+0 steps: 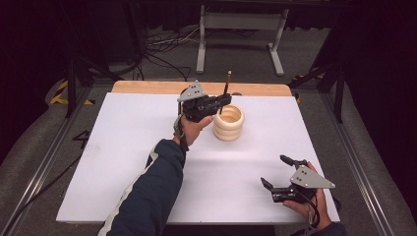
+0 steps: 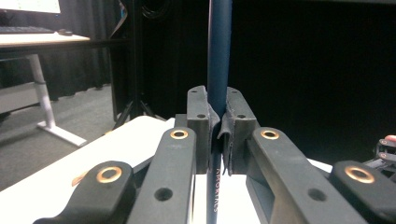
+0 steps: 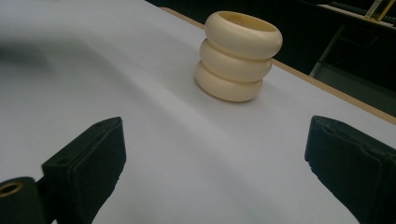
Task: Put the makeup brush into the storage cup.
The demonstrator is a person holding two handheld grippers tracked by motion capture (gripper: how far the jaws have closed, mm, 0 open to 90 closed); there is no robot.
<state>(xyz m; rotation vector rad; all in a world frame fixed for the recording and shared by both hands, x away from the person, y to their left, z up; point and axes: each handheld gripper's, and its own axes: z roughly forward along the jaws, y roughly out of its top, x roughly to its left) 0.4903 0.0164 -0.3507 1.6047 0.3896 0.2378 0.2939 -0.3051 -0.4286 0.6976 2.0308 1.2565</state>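
While the left gripper [image 1: 220, 102] pinches a dark blue pen [image 2: 218, 56] upright between its fingers [image 2: 200, 116], the step in hand looks like carrying it to the cream ringed holder [image 1: 228, 122] on the white tabletop [image 1: 123, 162]. In the high view the pen's lower end hangs at the holder's rim. The next move probably calls for centring it over the opening, lowering, then letting go. The right gripper [image 1: 278, 172] rests near the front edge, fingers [image 3: 88, 163] spread wide, holding nothing.

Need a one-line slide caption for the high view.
Left gripper holds a dark pencil upright over the cream ribbed holder; right gripper rests open on the white table.
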